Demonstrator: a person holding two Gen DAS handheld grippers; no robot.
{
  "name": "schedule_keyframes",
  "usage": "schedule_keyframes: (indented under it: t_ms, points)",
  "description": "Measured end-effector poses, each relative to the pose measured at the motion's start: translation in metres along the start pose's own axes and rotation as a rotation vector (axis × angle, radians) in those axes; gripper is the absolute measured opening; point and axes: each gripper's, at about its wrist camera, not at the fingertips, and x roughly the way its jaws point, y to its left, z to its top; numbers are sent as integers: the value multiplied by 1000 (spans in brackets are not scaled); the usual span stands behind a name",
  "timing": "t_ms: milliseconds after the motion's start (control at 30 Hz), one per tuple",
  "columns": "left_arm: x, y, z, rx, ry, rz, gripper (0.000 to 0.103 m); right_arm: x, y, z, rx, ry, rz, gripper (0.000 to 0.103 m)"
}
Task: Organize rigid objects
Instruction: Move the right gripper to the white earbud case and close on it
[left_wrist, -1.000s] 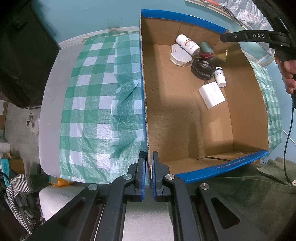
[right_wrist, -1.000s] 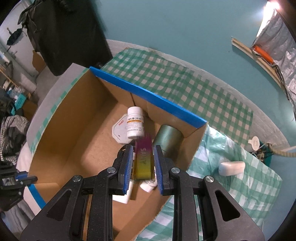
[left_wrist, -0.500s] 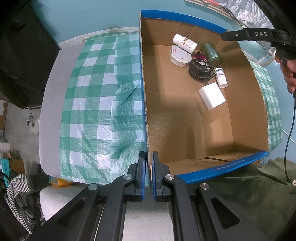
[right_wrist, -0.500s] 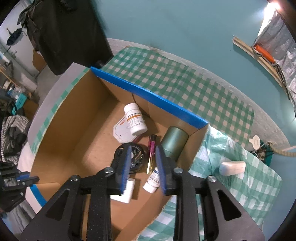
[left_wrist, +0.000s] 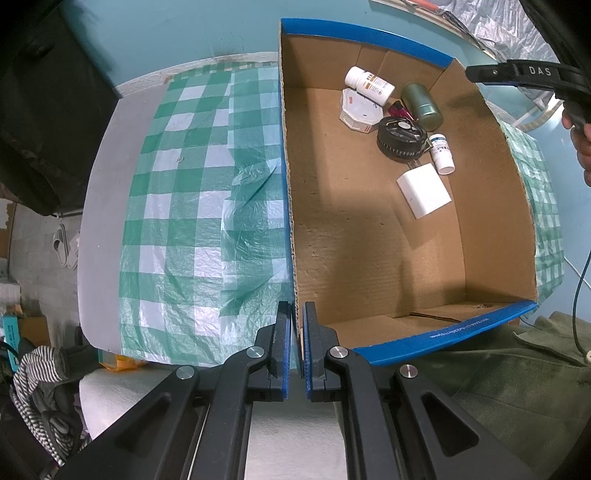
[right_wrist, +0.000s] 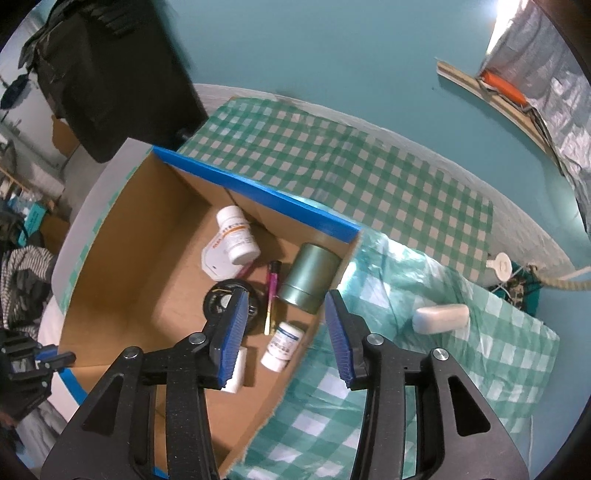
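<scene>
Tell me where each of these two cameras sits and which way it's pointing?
Left wrist: on the left gripper, shut on the cardboard box wall, looking across the box; the person's right hand shows.
Right wrist: on the open right gripper, looking down into the box; the left gripper shows at lower left.
Shared: the box, white pill bottle, green canister.

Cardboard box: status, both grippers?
Left gripper shut on blue-taped cardboard box corner. Right gripper open, empty, above box. Pink-and-yellow tube lies inside. White soap bar outside on checked cloth.
</scene>
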Motion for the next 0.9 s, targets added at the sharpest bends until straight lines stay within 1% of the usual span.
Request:
schedule_keyframes:
  t_ms: [267,433,600,733,900]
  points:
    - [2,1,-3,-1,2,3,5,-2,-28,-10,65,14,-10,43]
    - [2,0,-3,0,3,3,5,3,-60,-19,167,37,-19,49]
    - [3,1,-4,0,3,2,5,9,-91,-24,252,56,-32,50]
    - [3,1,-4,-1,3,1,5,18,-124,-29,364,78,-50,60]
    - [2,1,-4,-2,5,-1,5,31,-159,-35,522,104,-41,60]
